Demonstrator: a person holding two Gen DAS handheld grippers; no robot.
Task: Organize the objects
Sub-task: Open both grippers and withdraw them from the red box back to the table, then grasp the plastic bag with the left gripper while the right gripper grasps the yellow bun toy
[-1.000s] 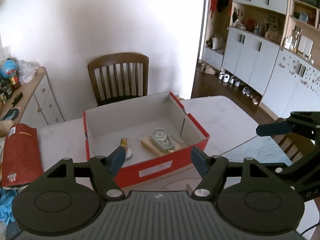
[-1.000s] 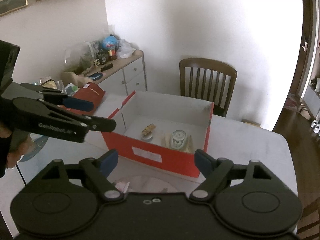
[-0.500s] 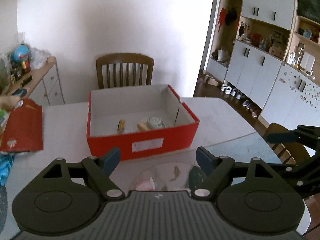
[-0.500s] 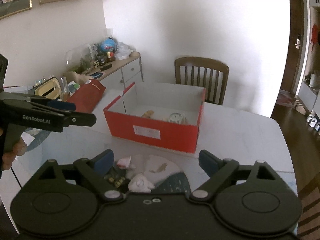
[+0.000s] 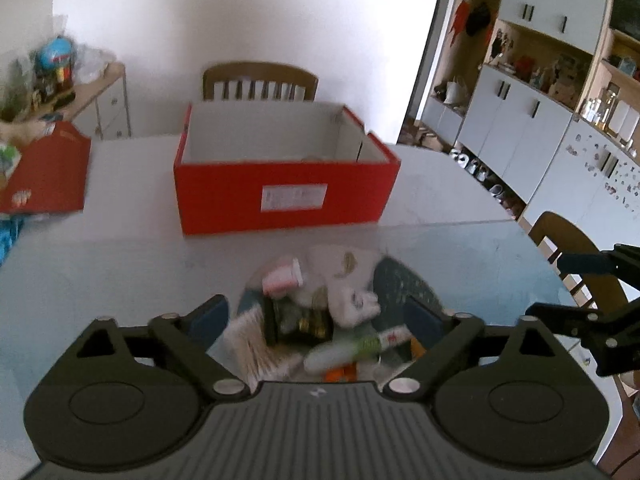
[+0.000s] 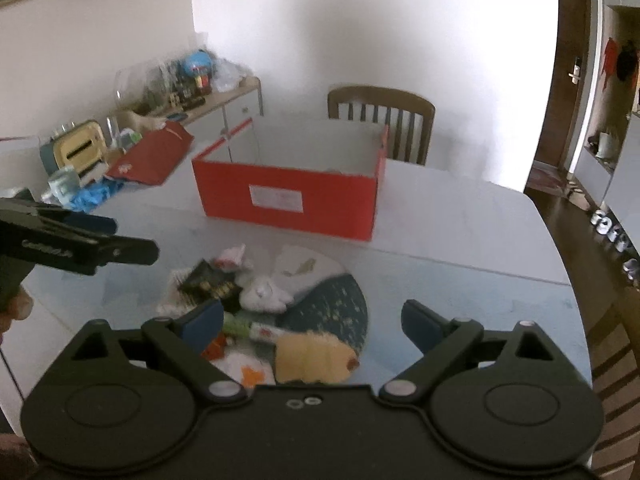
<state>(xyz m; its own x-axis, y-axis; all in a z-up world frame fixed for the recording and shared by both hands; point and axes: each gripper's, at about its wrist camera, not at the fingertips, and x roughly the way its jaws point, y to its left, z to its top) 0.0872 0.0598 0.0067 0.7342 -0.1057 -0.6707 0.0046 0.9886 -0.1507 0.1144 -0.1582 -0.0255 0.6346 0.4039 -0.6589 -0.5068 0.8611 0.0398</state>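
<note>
An open red box (image 5: 286, 196) (image 6: 292, 196) stands on the white table (image 5: 120, 256); its contents are hidden by its front wall. In front of it several small objects lie piled on a round dark mat (image 6: 336, 308) (image 5: 404, 284): a dark packet (image 6: 208, 280) (image 5: 298, 320), a white tube (image 5: 356, 346), a pink-and-white item (image 5: 282, 278), a yellow plush (image 6: 316, 358). My left gripper (image 5: 318, 320) is open and empty above the pile. My right gripper (image 6: 312, 322) is open and empty above the mat's near side.
The red box lid (image 5: 44, 176) (image 6: 154, 156) lies at the table's left. A wooden chair (image 5: 260, 82) stands behind the box, another (image 5: 576, 256) at the right. A cluttered sideboard (image 6: 192, 96) lines the left wall. White cabinets (image 5: 532, 120) stand at the right.
Both grippers have pulled back from the box and lowered. The box's inside has dropped from sight and the pile on the mat has come into view between the fingers.
</note>
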